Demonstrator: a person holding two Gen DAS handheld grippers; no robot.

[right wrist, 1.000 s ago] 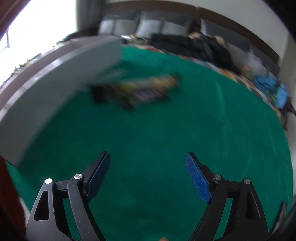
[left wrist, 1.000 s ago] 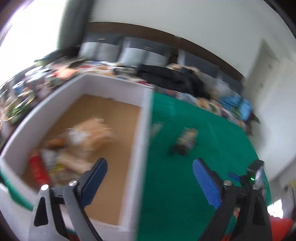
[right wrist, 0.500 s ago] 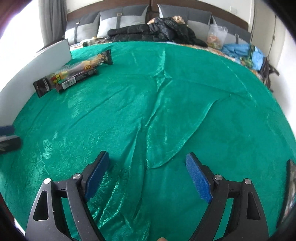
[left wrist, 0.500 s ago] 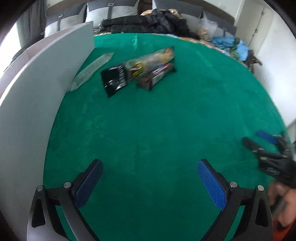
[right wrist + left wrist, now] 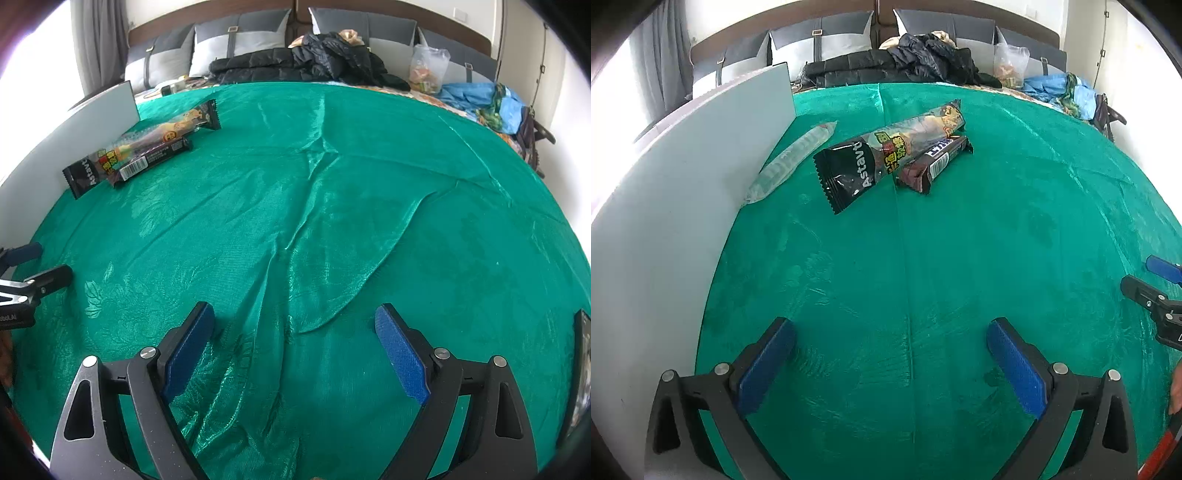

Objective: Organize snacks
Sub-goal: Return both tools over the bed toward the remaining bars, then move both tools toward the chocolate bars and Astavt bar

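Note:
Three snacks lie on the green cloth beside the white box wall [image 5: 683, 192]: a black Astavt packet [image 5: 886, 155], a dark brown bar [image 5: 934, 164] to its right, and a clear tube packet [image 5: 792, 162] against the wall. My left gripper [image 5: 892, 362] is open and empty, well short of them. My right gripper [image 5: 293, 347] is open and empty over wrinkled cloth, far right of the snacks [image 5: 140, 155]. Each gripper shows at the edge of the other's view: the right one [image 5: 1160, 291], the left one [image 5: 26, 269].
The green cloth [image 5: 369, 221] covers the table. Behind it stand a headboard with grey pillows [image 5: 240, 40], a black jacket [image 5: 314, 59], a plastic bag [image 5: 428, 70] and blue cloth [image 5: 484, 99]. A dark object [image 5: 581, 373] lies at the right edge.
The left gripper swung right, away from the open box, and now faces the snacks on the cloth. The right gripper turned toward the open cloth. Both stayed open.

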